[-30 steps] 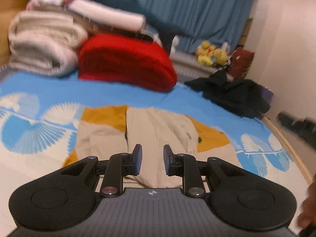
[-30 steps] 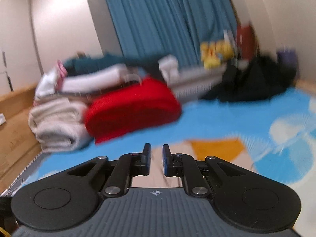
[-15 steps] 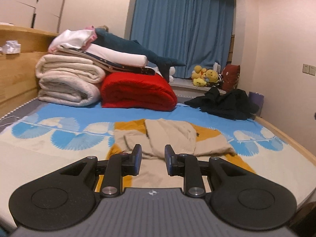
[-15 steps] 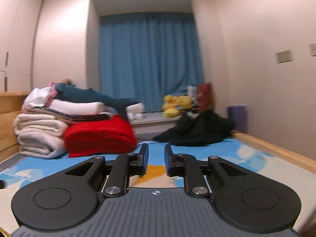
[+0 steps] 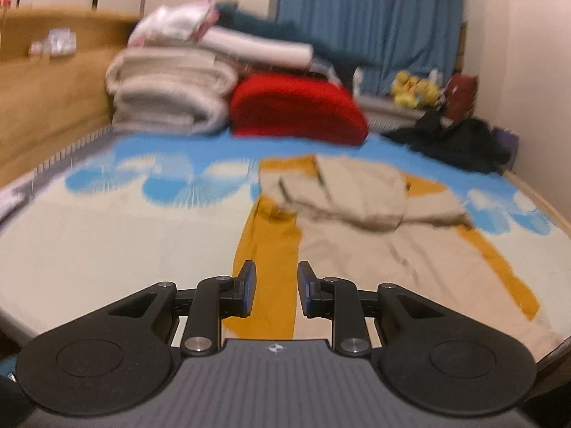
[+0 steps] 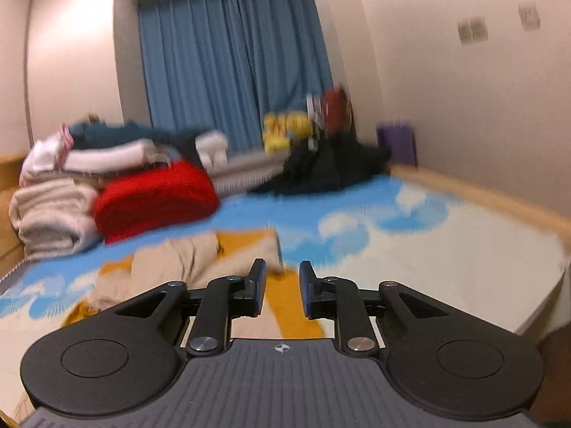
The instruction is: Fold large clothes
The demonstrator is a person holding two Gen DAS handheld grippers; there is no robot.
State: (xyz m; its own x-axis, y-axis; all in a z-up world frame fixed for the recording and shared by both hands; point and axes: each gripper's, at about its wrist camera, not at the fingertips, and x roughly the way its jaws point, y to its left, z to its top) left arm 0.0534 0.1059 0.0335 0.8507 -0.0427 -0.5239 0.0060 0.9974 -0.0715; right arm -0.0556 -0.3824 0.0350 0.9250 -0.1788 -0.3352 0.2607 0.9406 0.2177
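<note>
- Clothes for folding: a beige and mustard garment lies spread on the bed, over a cover with a blue and white pattern. Its upper part is bunched in a crumpled heap, and the lower part lies flatter, toward the camera.
- Left gripper hovers over the near end of the garment, above a mustard strip. Its jaws stand apart with a clear gap, and nothing is between them.
- Right gripper is over the right side of the garment, near its mustard edge. Its jaws are opening, and they hold nothing.
- Behind the garment, at the far end of the bed, a red folded blanket lies just beside a stack of pale folded bedding.
- A dark pile of clothes lies at the far right corner of the bed, well apart from the garment.
- A blue curtain hangs at the back wall, with yellow soft toys below it.
- Both views are a little blurred.
</note>
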